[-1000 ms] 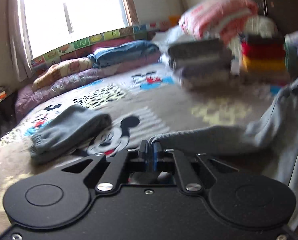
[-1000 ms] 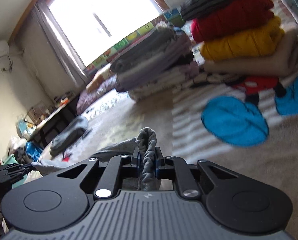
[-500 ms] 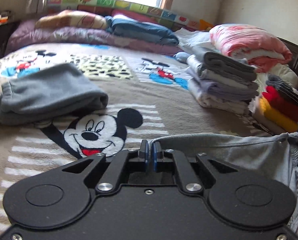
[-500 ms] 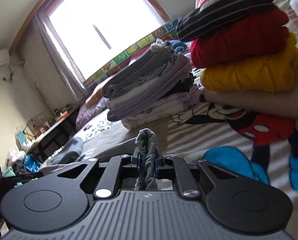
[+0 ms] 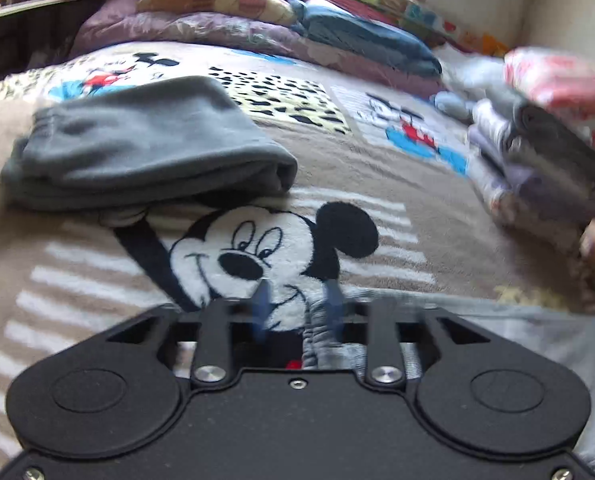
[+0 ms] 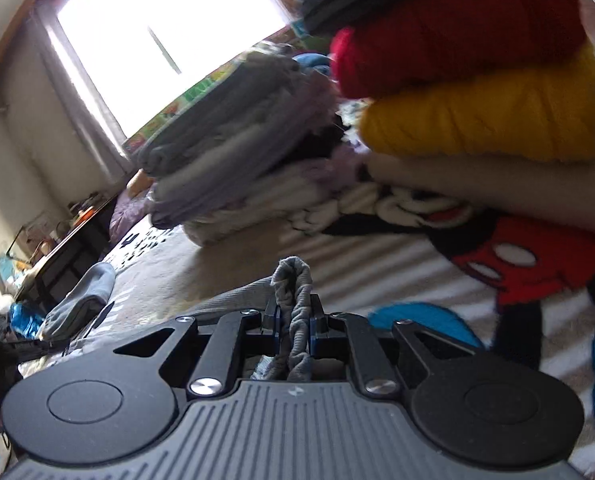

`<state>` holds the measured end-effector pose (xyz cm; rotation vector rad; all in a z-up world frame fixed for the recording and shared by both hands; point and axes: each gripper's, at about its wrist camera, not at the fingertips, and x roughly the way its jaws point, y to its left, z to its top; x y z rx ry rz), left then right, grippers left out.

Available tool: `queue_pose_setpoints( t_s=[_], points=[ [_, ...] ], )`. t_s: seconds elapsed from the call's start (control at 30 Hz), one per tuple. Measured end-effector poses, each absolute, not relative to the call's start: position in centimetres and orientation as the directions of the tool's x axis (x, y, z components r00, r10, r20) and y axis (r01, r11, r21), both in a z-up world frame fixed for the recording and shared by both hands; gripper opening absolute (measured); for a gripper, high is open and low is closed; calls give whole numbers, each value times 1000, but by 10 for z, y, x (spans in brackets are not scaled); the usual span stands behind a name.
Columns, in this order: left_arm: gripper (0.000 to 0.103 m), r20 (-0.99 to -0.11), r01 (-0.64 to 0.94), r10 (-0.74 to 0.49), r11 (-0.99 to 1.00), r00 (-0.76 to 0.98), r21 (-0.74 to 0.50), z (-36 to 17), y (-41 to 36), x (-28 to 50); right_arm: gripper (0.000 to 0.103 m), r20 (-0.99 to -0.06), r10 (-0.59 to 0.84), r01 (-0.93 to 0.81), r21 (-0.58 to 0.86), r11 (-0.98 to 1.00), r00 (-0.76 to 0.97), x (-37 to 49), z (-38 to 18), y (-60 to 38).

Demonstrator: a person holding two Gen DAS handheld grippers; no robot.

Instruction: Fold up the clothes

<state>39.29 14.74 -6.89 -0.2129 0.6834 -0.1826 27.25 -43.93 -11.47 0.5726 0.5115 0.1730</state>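
A light grey garment [image 5: 497, 320] lies spread on the Mickey Mouse blanket [image 5: 377, 168] at the lower right of the left wrist view. My left gripper [image 5: 297, 298] hangs low over the blanket with its jaws opening. The garment's gathered waistband rests against the right finger, and the pads do not press it. In the right wrist view, my right gripper [image 6: 293, 316] is shut on a bunched elastic edge of the same grey garment [image 6: 233, 300], which stands up above the fingers. A folded darker grey garment [image 5: 145, 148] lies ahead to the left.
A stack of folded grey and lilac clothes [image 6: 237, 132] and a red, yellow and beige stack [image 6: 477, 80] stand close ahead of the right gripper. Pillows [image 5: 217, 0] line the bed's far side under the window. A dark desk [image 6: 57, 248] stands left of the bed.
The left jaws were shut on the grey garment and now stand apart, after the left gripper rolled level and sank toward the blanket. My right gripper carried its grey edge closer to the clothes stacks.
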Motion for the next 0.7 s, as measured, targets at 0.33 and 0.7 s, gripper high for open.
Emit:
queue_pose_setpoints(
  t_s=[0.33, 0.7],
  points=[
    [52, -574, -20, -368, 830, 731, -557, -76, 181, 346, 29, -441, 337, -1, 607, 795, 831, 273, -120, -443],
    [8, -523, 93, -332, 898, 785, -430, -56, 160, 345, 16, -405, 358, 0, 662, 750, 841, 271, -125, -449]
  ],
)
